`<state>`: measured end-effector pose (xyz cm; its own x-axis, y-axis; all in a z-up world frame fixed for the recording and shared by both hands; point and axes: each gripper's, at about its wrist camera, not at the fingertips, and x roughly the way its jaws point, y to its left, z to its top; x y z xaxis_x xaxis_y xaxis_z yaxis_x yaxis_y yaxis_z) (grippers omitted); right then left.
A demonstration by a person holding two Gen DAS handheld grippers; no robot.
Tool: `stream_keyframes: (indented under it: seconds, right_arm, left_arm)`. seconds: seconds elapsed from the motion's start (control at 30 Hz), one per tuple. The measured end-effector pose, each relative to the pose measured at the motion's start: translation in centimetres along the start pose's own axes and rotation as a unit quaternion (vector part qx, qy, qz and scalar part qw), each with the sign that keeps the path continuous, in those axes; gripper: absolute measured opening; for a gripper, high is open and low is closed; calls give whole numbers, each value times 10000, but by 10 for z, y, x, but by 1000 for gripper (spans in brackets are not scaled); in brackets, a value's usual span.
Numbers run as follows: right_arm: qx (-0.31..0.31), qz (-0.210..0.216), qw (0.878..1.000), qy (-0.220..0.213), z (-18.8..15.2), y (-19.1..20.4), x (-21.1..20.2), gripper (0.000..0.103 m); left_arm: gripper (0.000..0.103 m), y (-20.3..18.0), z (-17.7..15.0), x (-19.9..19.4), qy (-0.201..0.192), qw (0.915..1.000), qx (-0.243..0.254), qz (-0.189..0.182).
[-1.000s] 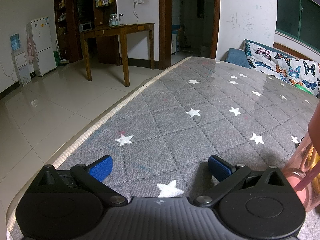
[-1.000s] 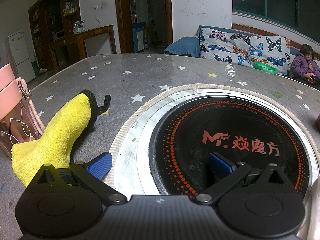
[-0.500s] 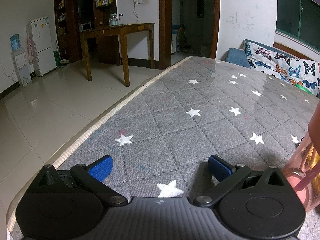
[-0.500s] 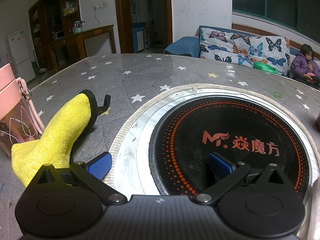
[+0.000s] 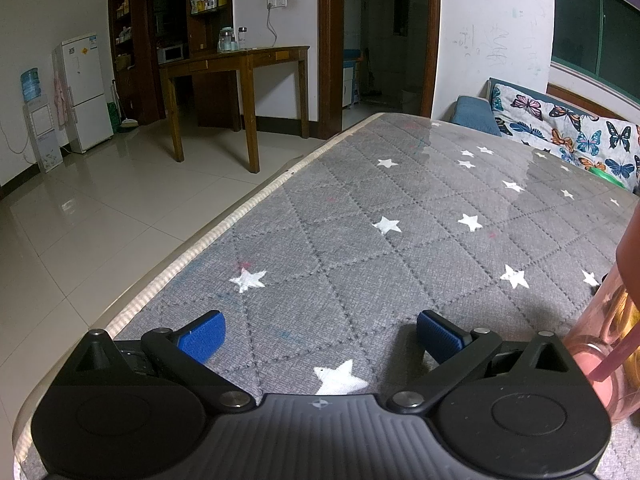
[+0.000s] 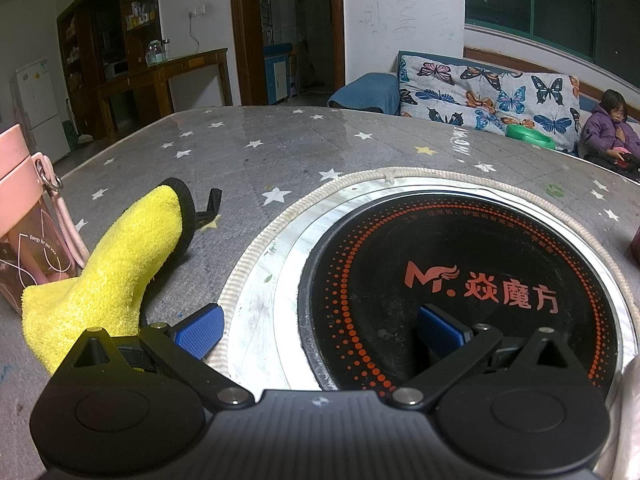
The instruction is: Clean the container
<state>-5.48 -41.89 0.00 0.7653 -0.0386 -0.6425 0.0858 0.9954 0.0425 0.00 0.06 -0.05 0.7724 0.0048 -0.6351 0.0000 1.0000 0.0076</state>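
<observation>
A pink lidded bottle with a strap (image 6: 24, 236) stands at the far left of the right wrist view; it also shows at the right edge of the left wrist view (image 5: 612, 340). A yellow cloth with a black edge (image 6: 116, 268) lies on the table beside it, touching it. My right gripper (image 6: 320, 330) is open and empty, low over the rim of a round black cooktop, just right of the cloth. My left gripper (image 5: 320, 334) is open and empty, low over the table left of the bottle.
The grey star-patterned table cover (image 5: 400, 240) ends at a pale edge (image 5: 224, 224) on the left, with tiled floor beyond. A black induction cooktop (image 6: 460, 292) sits in a round metal ring (image 6: 256, 312). A child (image 6: 612, 128) sits on a sofa at the far right.
</observation>
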Motion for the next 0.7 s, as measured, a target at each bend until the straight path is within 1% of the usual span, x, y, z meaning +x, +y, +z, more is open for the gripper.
stream_keyframes:
  seconds: [0.7]
  right_arm:
    - [22, 15, 10000, -2, 0, 0, -1, 103]
  left_arm:
    - [103, -2, -2, 0, 1, 10000, -3, -2]
